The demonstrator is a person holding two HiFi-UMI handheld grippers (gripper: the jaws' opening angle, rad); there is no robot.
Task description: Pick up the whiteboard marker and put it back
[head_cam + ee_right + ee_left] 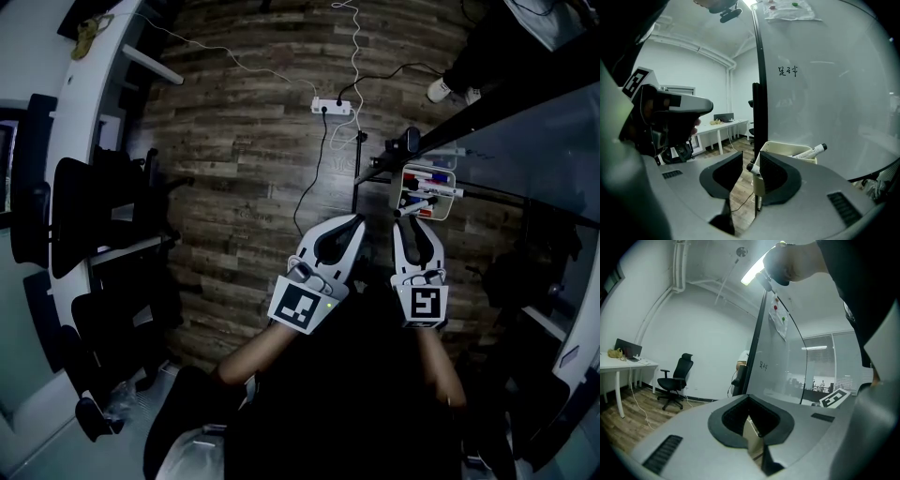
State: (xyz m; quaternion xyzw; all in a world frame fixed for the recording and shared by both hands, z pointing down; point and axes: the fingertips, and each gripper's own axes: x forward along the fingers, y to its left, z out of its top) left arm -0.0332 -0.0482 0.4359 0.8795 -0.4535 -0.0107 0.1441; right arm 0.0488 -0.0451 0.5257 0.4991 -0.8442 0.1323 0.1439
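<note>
Right gripper view: marker [751,167] between opening fingers [780,176], body hidden.

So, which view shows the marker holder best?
The head view: the marker holder is seen from above, with its markers inside. The right gripper view shows only its rim and two marker ends. In the left gripper view I cannot make it out.
</note>
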